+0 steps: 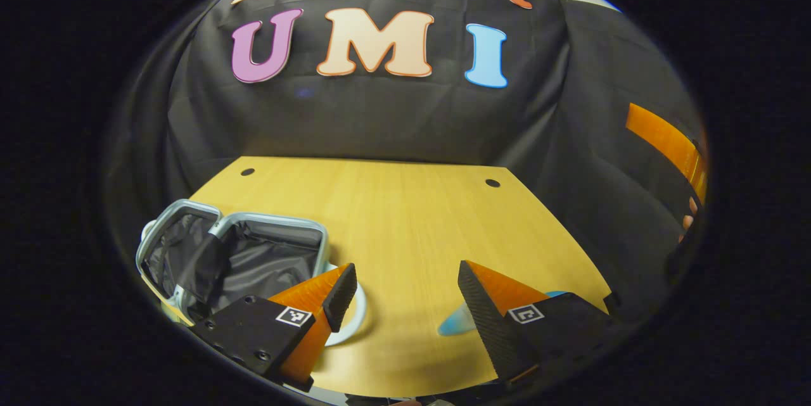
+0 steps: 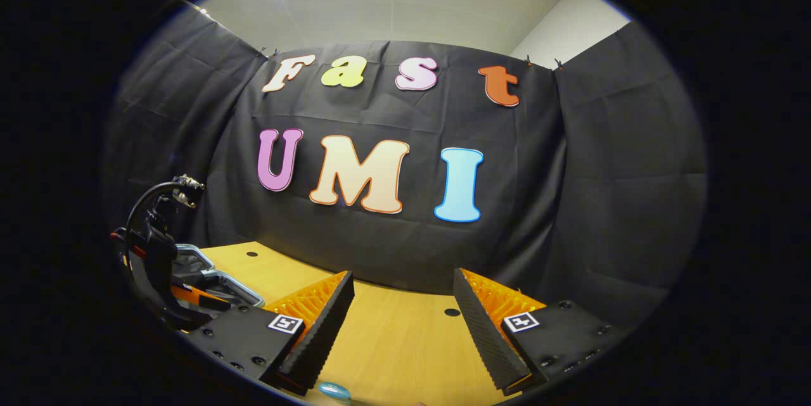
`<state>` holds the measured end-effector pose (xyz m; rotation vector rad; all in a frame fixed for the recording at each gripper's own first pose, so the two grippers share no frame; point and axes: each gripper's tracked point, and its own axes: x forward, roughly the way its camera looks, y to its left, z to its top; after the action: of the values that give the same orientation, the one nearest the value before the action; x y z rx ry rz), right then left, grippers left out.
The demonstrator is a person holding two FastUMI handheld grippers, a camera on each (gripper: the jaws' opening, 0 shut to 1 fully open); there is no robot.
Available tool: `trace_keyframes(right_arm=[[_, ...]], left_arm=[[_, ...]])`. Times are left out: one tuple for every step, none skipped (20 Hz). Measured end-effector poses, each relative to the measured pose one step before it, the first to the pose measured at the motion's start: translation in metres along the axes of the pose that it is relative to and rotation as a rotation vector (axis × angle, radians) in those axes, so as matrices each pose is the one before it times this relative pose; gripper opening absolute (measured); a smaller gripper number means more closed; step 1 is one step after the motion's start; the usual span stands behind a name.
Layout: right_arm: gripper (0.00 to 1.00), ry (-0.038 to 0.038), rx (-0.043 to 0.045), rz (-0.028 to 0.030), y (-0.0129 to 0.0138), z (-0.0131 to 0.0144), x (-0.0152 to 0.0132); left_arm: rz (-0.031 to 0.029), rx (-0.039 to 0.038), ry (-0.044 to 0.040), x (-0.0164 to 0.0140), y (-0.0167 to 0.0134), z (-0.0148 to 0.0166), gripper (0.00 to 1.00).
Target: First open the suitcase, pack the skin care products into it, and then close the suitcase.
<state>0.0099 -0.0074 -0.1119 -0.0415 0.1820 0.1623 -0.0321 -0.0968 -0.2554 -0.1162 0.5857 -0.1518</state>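
The table (image 1: 405, 216) is wide and mostly bare, which gives room for both hands. The suitcase (image 1: 234, 254) lies at its left side, already open, with the two halves spread and the dark lining up, so it is ready to receive things. A white round item (image 1: 355, 317) sits just beside the case, partly behind a finger; I judge it a skin care product. A light blue item (image 1: 457, 322) lies near, between the fingers. The left gripper (image 1: 405, 304) hangs above the table with fingers wide and empty, probably to take one of these. The right gripper (image 2: 402, 330) is also wide and empty, waiting apart.
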Motion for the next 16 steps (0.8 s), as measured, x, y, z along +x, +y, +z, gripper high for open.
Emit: trace_keyframes(right_arm=[[1.0, 0.00706, 0.00296, -0.00413, -0.00509, -0.00317, -0.00155], [1.0, 0.00531, 0.00392, -0.00353, -0.00406, -0.0032, -0.00133], [1.0, 0.00394, 0.00241, -0.00637, -0.00506, -0.00118, -0.00135], [1.0, 0.0036, 0.00107, -0.0081, -0.00565, -0.00222, -0.0008], [1.0, 0.00473, 0.00108, -0.00815, -0.00524, -0.002, -0.00108], [1.0, 0.00406, 0.00343, -0.00704, -0.00446, -0.00249, -0.00121], [0.98, 0.00776, 0.00161, -0.00573, -0.00291, -0.00295, -0.00034], [0.98, 0.01145, -0.00109, -0.00511, -0.00193, -0.00494, -0.00008], [1.0, 0.01116, -0.00123, -0.00273, -0.00105, -0.0042, 0.00023], [0.98, 0.01025, -0.00168, -0.00094, -0.00017, -0.00435, -0.00013], [0.99, 0.01085, -0.00165, 0.00162, 0.00061, -0.00404, -0.00017], [0.99, 0.01663, -0.00133, 0.00455, 0.00241, -0.00747, -0.00024], [0.99, 0.01759, 0.00096, 0.00423, 0.00239, -0.0067, 0.00091], [0.99, 0.01656, 0.00357, 0.00652, 0.00285, -0.00633, -0.00099], [0.99, 0.01696, 0.00447, 0.01023, 0.00437, -0.00642, -0.00094], [0.99, 0.0143, 0.00309, 0.01096, 0.00459, -0.00685, -0.00097]], left_arm=[[-0.01397, -0.00867, 0.01006, 0.00148, -0.0094, -0.00864, 0.98], [-0.01868, -0.01528, 0.01329, 0.00369, -0.00962, -0.00733, 0.98], [-0.02335, -0.01916, 0.02997, 0.00472, -0.00876, -0.01067, 0.98], [-0.01709, -0.01533, 0.01884, 0.00541, -0.00673, -0.00934, 0.98], [-0.00897, -0.003, 0.01695, 0.00319, -0.0034, -0.00589, 0.94], [-0.00599, 0.00545, 0.01487, 0.00369, -0.00241, -0.00544, 0.94], [-0.00329, 0.00648, 0.01291, 0.00344, -0.00256, -0.00492, 0.94], [-0.00214, 0.00493, 0.01134, 0.00498, -0.00217, -0.00491, 0.94], [-0.00098, 0.00414, 0.01049, 0.00416, -0.00036, -0.00566, 0.94], [-0.00483, -0.00053, 0.01316, 0.00477, 0.0, -0.00512, 0.95], [-0.00729, -0.00122, 0.01426, 0.00625, -0.00172, -0.00806, 0.94], [-0.00736, -0.0004, 0.01749, 0.00693, -0.00202, -0.00769, 0.92], [-0.00045, -0.00098, 0.01953, 0.0059, -0.00066, -0.00649, 0.87], [0.00023, 0.00485, 0.01514, 0.00659, 0.00058, -0.00513, 0.86], [0.01024, 0.00727, 0.00152, 0.00629, 0.00218, -0.00148, 0.79], [0.01857, 0.00938, 0.00517, 0.00556, 0.0042, -0.00308, 0.78]])
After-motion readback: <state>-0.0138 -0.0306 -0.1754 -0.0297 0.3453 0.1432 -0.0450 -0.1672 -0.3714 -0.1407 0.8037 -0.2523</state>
